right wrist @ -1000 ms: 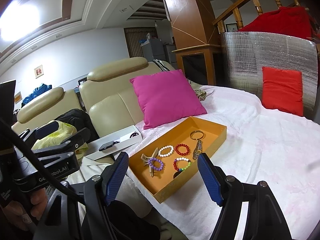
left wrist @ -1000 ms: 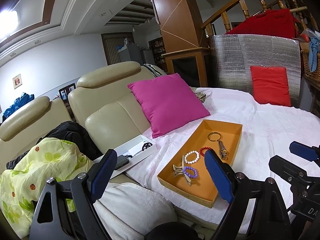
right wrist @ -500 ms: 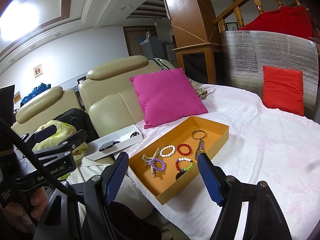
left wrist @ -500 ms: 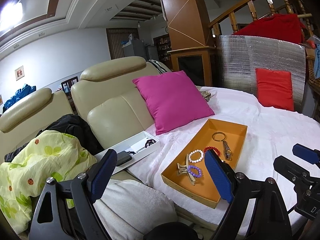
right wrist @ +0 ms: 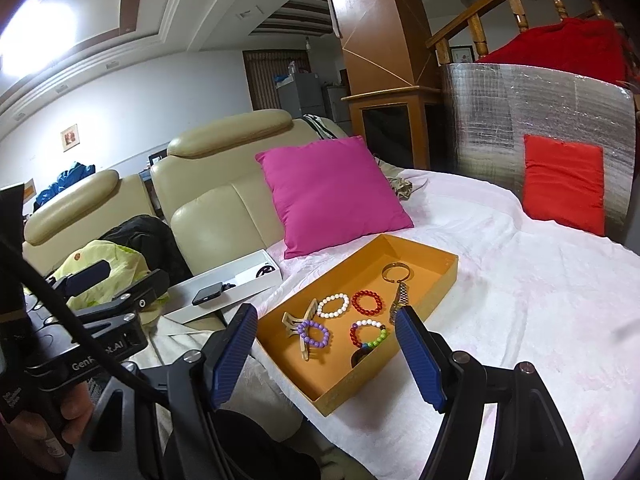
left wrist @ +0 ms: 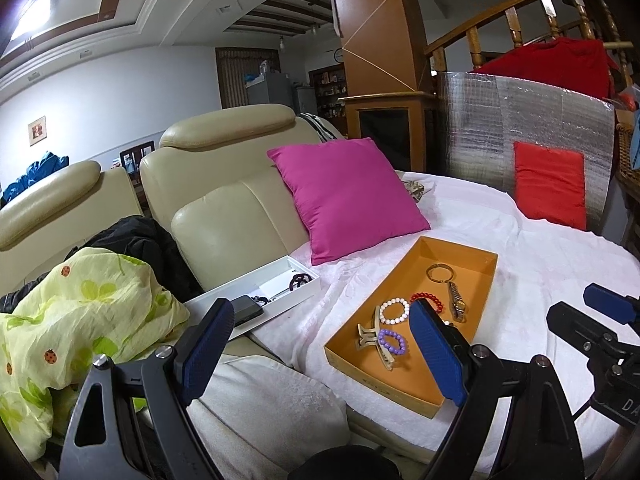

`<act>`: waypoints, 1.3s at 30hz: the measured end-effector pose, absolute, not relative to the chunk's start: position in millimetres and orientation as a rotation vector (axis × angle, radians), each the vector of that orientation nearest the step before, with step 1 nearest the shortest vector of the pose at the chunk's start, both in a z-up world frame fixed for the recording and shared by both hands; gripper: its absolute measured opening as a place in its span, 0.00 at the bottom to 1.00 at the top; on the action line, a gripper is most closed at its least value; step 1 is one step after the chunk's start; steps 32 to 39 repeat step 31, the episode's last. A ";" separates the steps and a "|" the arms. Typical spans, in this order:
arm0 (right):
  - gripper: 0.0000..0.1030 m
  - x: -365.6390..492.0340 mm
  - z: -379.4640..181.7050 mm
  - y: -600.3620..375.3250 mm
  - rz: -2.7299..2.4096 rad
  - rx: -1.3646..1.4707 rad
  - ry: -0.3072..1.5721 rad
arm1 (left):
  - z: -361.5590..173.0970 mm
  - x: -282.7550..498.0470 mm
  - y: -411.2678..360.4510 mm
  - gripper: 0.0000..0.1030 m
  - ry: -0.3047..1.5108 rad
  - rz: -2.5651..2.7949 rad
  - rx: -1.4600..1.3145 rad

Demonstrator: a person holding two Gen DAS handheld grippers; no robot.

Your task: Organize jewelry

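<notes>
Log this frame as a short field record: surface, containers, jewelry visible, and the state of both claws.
surface: white blanket
containers: orange tray; white box beside it
in tray: white bracelet, red bracelet, purple bracelet, multicolor bracelet, hair clip, keyring
left claw: open, empty
right claw: open, empty

White-covered bed (right wrist: 520,300) carries an orange tray (right wrist: 424,250), magenta pillow (right wrist: 332,192) at eleven o'clock, red cushion (right wrist: 564,182) at two.
</notes>
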State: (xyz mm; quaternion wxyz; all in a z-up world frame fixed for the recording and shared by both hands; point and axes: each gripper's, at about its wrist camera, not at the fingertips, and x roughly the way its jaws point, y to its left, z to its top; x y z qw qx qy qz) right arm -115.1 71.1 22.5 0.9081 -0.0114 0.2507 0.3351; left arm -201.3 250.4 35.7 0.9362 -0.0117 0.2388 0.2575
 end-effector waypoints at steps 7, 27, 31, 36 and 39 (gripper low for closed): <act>0.72 -104.2 18.4 88.1 0.702 -0.036 0.533 | 32.9 -195.8 268.0 0.87 0.490 0.550 -0.053; 0.72 -53.6 4.6 106.2 0.699 -0.005 0.582 | 24.6 -149.8 283.7 0.87 0.508 0.568 -0.038; 0.72 -38.3 3.0 74.5 0.638 0.042 0.578 | 27.8 -120.6 250.0 0.87 0.496 0.461 -0.019; 0.72 -38.3 3.0 74.5 0.638 0.042 0.578 | 27.8 -120.6 250.0 0.87 0.496 0.461 -0.019; 0.72 -38.3 3.0 74.5 0.638 0.042 0.578 | 27.8 -120.6 250.0 0.87 0.496 0.461 -0.019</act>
